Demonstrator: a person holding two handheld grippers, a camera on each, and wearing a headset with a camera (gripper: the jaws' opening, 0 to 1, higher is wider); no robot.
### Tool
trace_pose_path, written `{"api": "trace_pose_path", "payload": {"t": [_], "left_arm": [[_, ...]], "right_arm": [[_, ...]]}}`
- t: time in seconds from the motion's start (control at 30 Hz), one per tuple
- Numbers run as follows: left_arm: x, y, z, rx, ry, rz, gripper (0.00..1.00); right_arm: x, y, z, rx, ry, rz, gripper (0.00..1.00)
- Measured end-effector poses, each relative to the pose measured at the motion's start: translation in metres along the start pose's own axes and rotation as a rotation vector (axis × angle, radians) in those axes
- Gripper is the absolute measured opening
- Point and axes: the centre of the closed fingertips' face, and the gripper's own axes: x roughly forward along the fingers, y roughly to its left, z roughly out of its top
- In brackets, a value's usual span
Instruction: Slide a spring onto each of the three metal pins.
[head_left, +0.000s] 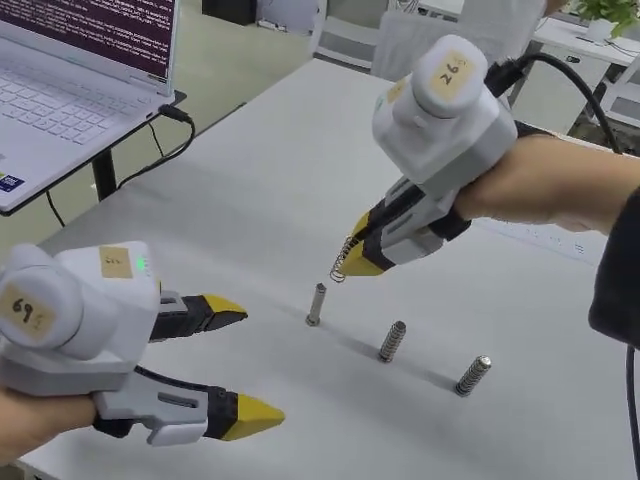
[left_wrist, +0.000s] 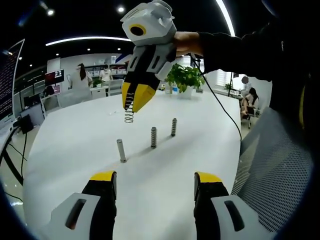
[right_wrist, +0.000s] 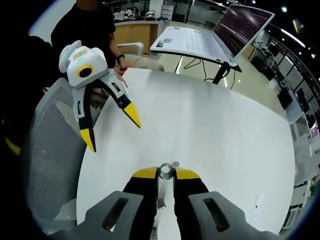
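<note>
done: two spring-covered grey metal pins (head_left: 391, 341) | remaining: bare grey metal pin (head_left: 316, 304) | right claw (head_left: 355, 268) grips coiled steel spring (head_left: 342, 262), raised near it | left claw (head_left: 258, 362) open, empty

Silver open laptop (head_left: 60, 110) cut off at 10 o'clock of head view; screen text too small to read. Coiled steel spring (head_left: 340, 266): upper end hidden between jaws of yellow-tipped right gripper (head_left: 358, 248).
</note>
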Motion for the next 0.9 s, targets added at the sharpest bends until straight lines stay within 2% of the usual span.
{"api": "trace_pose_path", "payload": {"t": [0.17, 0.27, 0.9], "left_arm": [[-0.004, 0.005, 0.000, 0.004, -0.001, 0.029, 0.59], [-0.006, 0.007, -0.003, 0.035, 0.020, 0.048, 0.59], [-0.011, 0.007, -0.006, 0.041, 0.025, 0.071, 0.58]], "right_arm": [[0.008, -0.006, 0.000, 0.006, 0.003, -0.001, 0.08], [0.014, -0.011, -0.002, 0.017, 0.007, 0.001, 0.08], [0.037, -0.014, -0.011, 0.043, 0.042, 0.038, 0.08]]}}
